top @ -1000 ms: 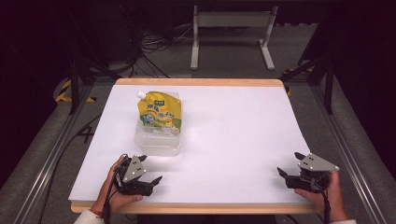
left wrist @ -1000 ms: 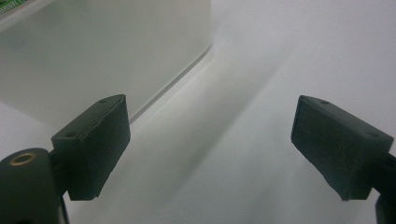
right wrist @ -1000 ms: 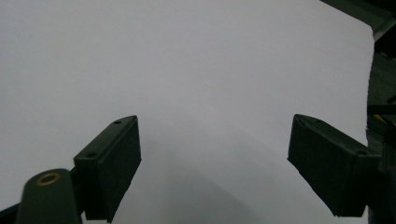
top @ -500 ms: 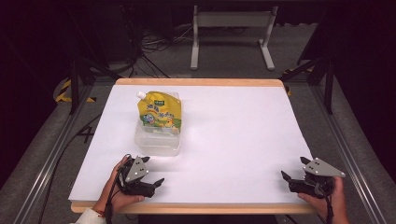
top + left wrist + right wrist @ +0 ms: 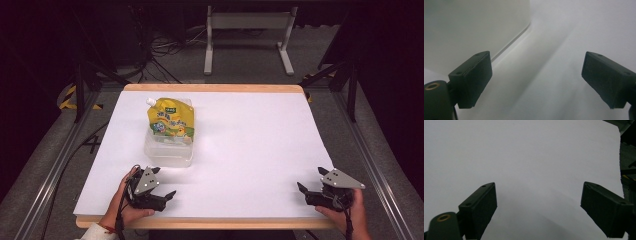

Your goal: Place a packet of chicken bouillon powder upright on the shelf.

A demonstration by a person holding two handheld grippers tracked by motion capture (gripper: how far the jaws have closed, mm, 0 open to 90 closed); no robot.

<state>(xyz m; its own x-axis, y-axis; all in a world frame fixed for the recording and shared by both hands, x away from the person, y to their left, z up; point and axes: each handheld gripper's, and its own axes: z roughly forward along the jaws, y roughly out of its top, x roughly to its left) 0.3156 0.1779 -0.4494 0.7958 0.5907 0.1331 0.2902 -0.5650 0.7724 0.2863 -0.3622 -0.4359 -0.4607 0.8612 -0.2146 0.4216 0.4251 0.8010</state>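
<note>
The pouch (image 5: 172, 121) ahead of the spread left gripper (image 5: 161, 186) looks soft and slippery; the top edge is best pinched. The right gripper (image 5: 311, 183) is spread too.

Clear container (image 5: 471, 30) — blurred, cut off.

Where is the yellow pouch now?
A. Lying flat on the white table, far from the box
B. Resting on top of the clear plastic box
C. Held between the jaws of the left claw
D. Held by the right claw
B: in the high view the yellow pouch rests on top of the clear plastic box, while the left claw and the right claw stand open and empty near the table's front edge.
</note>
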